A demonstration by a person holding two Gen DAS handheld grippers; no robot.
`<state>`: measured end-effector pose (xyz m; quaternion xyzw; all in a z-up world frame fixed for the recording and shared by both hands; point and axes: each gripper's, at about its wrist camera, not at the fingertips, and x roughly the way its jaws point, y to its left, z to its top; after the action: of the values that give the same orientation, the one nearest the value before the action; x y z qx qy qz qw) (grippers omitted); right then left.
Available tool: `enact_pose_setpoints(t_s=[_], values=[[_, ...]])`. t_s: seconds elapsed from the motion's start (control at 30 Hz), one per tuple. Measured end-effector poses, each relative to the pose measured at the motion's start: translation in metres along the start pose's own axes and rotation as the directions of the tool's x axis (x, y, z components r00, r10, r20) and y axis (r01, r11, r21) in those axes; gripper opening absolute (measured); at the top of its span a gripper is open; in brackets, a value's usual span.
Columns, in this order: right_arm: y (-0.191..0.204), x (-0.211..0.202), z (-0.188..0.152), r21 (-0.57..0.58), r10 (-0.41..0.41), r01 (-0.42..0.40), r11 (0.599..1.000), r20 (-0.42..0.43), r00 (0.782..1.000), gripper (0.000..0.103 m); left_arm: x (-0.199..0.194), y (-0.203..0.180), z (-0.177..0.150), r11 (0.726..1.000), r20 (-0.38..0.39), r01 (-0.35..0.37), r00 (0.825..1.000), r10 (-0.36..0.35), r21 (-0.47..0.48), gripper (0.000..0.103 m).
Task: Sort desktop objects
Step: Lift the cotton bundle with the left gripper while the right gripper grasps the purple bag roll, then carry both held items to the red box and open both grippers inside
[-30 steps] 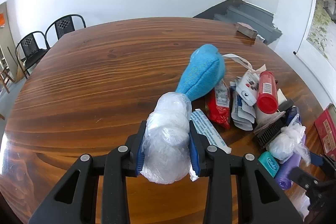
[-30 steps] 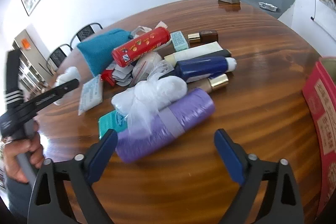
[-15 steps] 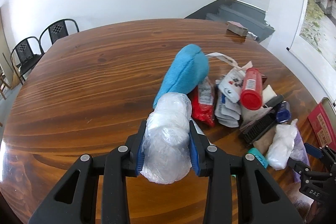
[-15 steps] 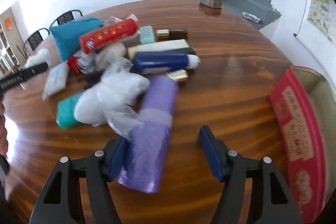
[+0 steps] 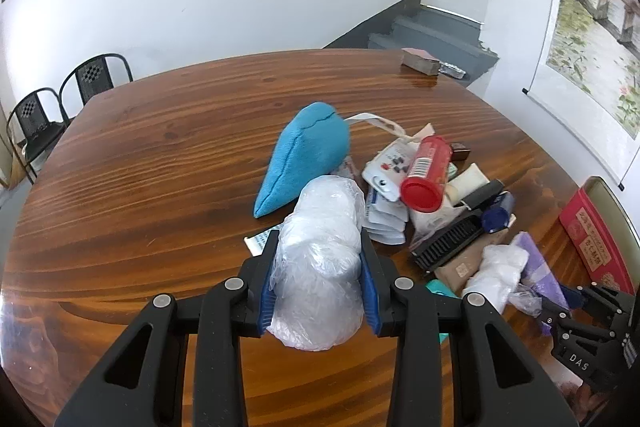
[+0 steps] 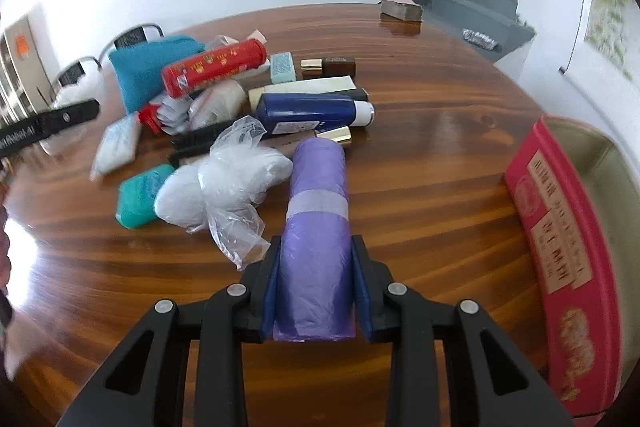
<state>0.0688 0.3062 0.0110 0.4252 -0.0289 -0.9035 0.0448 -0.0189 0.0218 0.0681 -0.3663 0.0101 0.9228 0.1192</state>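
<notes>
- Left gripper (image 5: 318,277) is clamped on a clear-plastic-wrapped white roll (image 5: 320,259); the blue pads press its two sides, and its long axis runs straight ahead along the fingers, the far end toward the pile. Whether the roll's underside touches the table cannot be told.
- Right gripper (image 6: 314,281) is closed around the near end of a purple roll of plastic bags with a pale band (image 6: 316,227); the roll lies along the fingers, its far end pointing at the pile.
- Round brown wooden table (image 5: 160,155) carries everything; its near edge is cut off in both views.
- Red box with gold lettering (image 6: 560,255) stands at the table's right edge, open cream inside, partly out of frame.
- Teal fabric pouch (image 5: 304,155) lies at the far left of the pile, its narrow corner pointing toward the left gripper.
- Red cylindrical tube with a red cap (image 5: 424,171) rests on top of white packets, cap end toward the left camera.
- Dark blue bottle with a white cap (image 6: 312,111) lies crosswise beyond the purple roll, cap to the right.
- Crumpled clear bag of white material (image 6: 228,183) sits just left of the purple roll, touching it.
- Black brush (image 5: 448,243) is half hidden under other items.
- Small green packet (image 6: 140,195) lies beside the clear bag.
</notes>
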Motion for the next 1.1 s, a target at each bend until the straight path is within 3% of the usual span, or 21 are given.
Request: enact_pose_setpoints(t_s=[0.13,0.43,0.8,1.1], values=[[-0.008,-0.01,-0.003,0.063,0.067,-0.069,0.996,0.025,0.997,0.035,-0.003,-0.008,0.0,1.0,0.003,0.013,1.0,-0.013,0.014,0.038],[-0.014,-0.048,0.0,0.095,0.099,-0.112,0.989,0.135,0.986,0.035,-0.017,-0.029,-0.003,0.997,0.019,0.053,0.998,-0.054,0.056,0.038],[-0.03,-0.078,-0.004,0.125,0.084,-0.11,0.986,0.199,0.976,0.035,-0.034,-0.065,-0.004,0.988,0.044,0.098,0.994,-0.103,0.118,0.038],[-0.065,-0.114,-0.013,0.183,0.032,-0.086,0.979,0.277,0.96,0.034,-0.039,-0.11,0.0,0.976,0.042,0.164,0.984,-0.171,0.145,0.038]])
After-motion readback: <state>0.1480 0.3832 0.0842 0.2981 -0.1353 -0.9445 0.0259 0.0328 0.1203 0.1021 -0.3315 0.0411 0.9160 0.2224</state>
